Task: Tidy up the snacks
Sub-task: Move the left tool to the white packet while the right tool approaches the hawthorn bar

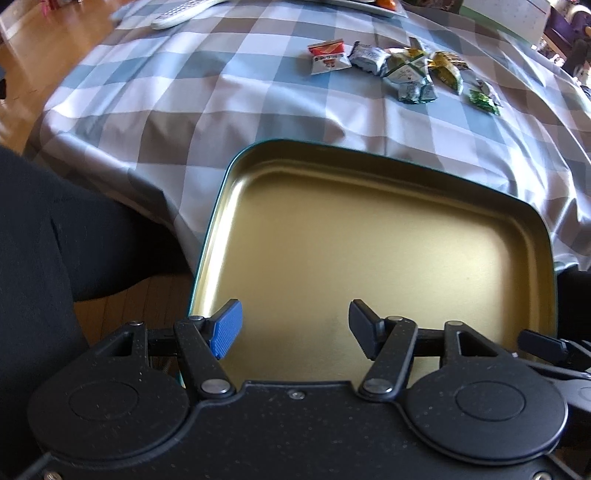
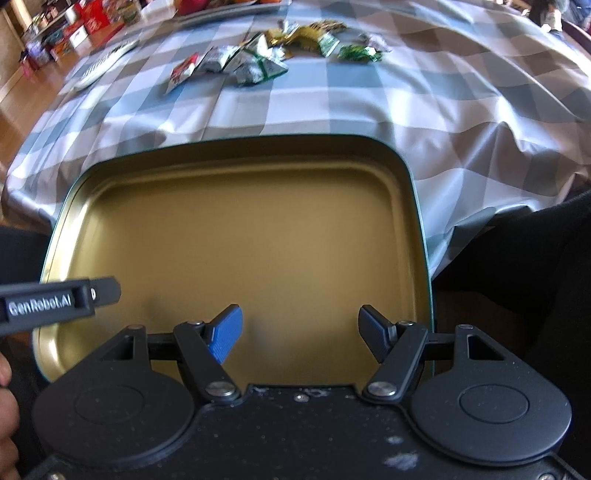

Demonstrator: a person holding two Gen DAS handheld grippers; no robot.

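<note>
each gripper has a matte black plastic body with two round discs and silver rivets on black link arms. the left gripper (image 1: pixel 293 328) has one blue ribbed pad and one black finger. the right gripper (image 2: pixel 299 332) has blue pads and white specks on its body. a side bar reads "genrobot.ai". the person wears black clothing (image 1: pixel 55 240).

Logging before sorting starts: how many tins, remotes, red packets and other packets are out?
Gold tin: 1
Remote: 1
Red packet: 1
Other packets: about 8; they overlap, so this is not exact
Total: about 11
</note>
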